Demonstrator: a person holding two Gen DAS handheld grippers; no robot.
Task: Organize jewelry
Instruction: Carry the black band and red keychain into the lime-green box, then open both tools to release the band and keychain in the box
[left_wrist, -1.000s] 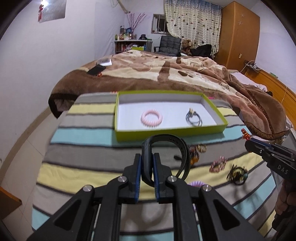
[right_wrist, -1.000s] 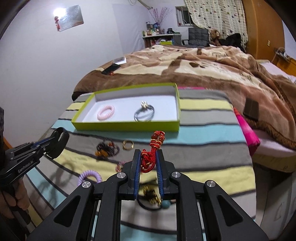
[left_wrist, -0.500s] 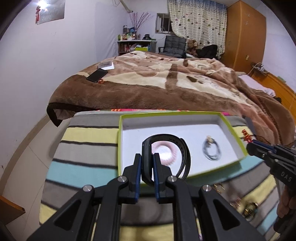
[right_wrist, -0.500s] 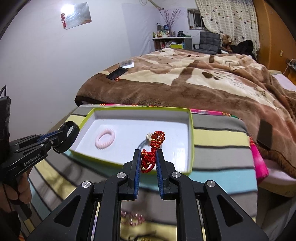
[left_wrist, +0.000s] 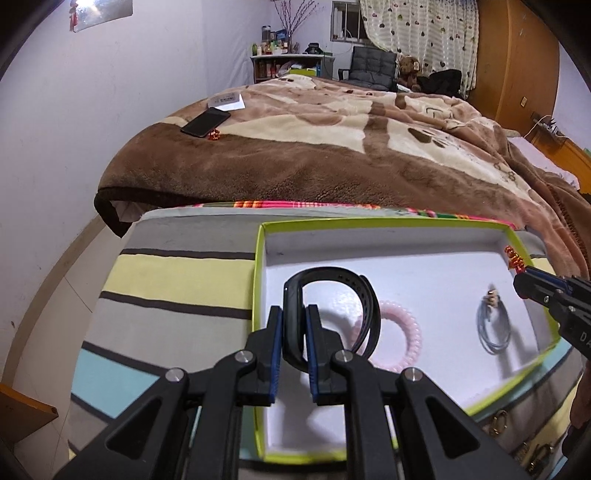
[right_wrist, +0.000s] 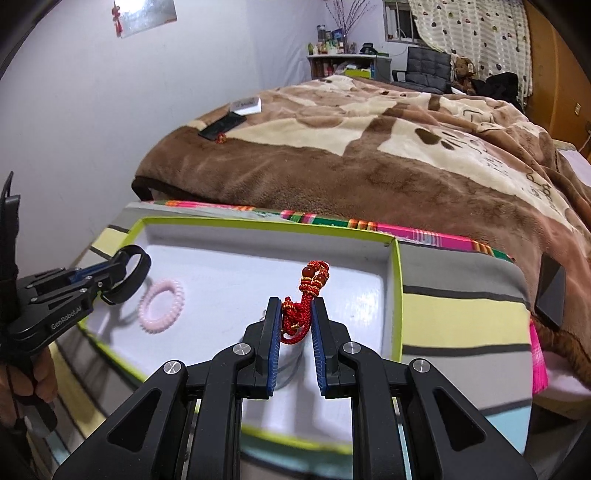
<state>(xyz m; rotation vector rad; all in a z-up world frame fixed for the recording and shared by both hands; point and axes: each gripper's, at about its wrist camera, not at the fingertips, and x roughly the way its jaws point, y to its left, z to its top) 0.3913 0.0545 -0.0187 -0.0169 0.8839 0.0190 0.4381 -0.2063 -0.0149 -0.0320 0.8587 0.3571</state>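
Note:
My left gripper (left_wrist: 294, 314) is shut on a black wristband (left_wrist: 334, 291), held over the left half of the green-rimmed white tray (left_wrist: 388, 221). A pink coil hair tie (left_wrist: 406, 343) and a grey hair tie with a small charm (left_wrist: 493, 325) lie in the tray. My right gripper (right_wrist: 297, 306) is shut on a red corded bracelet with beads (right_wrist: 312, 284), over the tray (right_wrist: 258, 221) right of the pink coil tie (right_wrist: 162, 304). Each gripper shows in the other's view: the left gripper (right_wrist: 123, 266) at the left edge, the right gripper (left_wrist: 521, 271) at the right edge.
The tray sits on a striped cloth (left_wrist: 177, 280) at the foot of a bed with a brown blanket (left_wrist: 332, 155). A phone (left_wrist: 205, 123) lies on the blanket. Loose gold pieces (left_wrist: 496, 422) rest on the cloth near the tray. A dark phone (right_wrist: 550, 295) lies to the right.
Both grippers moved forward from above the striped cloth to over the tray, each still holding its piece. The loose jewelry on the cloth has mostly slid out of view below.

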